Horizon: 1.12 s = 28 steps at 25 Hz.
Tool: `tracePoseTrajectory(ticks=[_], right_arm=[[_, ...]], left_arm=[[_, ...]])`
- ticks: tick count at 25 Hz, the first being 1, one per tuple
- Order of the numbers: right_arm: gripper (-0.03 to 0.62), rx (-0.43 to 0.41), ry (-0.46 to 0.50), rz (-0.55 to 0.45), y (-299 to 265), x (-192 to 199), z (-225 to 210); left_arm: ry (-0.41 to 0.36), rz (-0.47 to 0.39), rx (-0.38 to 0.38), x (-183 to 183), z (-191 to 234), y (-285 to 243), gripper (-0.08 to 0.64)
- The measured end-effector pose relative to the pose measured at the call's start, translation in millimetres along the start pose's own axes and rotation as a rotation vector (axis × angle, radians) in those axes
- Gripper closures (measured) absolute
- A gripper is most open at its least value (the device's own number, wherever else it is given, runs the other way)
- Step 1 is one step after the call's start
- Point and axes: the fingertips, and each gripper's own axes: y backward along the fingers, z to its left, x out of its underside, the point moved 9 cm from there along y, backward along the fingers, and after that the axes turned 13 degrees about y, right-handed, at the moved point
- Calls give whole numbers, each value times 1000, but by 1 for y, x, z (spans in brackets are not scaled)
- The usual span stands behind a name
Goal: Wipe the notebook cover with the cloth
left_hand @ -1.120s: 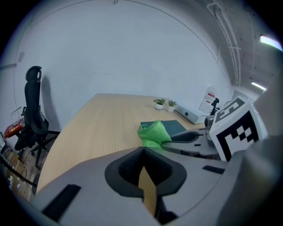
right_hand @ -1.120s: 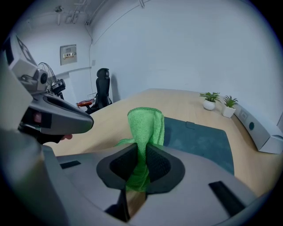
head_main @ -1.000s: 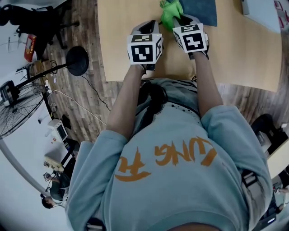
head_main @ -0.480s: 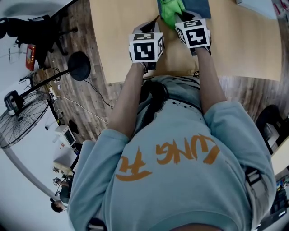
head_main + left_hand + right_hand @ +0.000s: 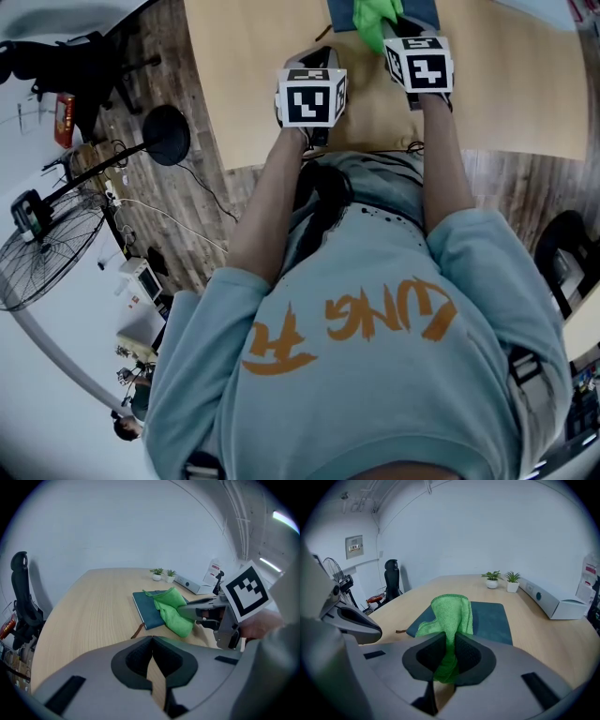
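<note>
Notebook [image 5: 492, 620], one, lies just beyond my right gripper [image 5: 451, 653], clenching the one cloth [image 5: 451, 613]; my left gripper [image 5: 152, 660] closed, empty.

Cloth [image 5: 451, 616]: green, soft looped pile, matt, pinched between the dark, finely textured rubbery pads [image 5: 430, 656] of the right gripper [image 5: 447, 644]. Notebook [image 5: 490, 618], just beyond those fingertips: teal cover, smooth, matt. Table [image 5: 534, 625] beneath: pale wood grain, smooth satin finish. Left gripper [image 5: 152, 641] and right gripper shells: matt grey plastic.
</note>
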Motion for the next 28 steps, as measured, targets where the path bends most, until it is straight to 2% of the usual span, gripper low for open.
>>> tracePoseTrajectory(ticks=[10,16,23,28], right_arm=[[543,87,-84,2,16,14,-22],[543,134,-118,10,23,20,-41],[543,188,-137,50,31,18,-56],[545,240,-115,68,43,3,-67]], left_arm=[[-19,17,15,9,-1,-1,540],[-15,-2,25,6,-3,-1,540],[15,-74,35,-9,-1,8,540],[37,-159,45,-29,-3,17,540]])
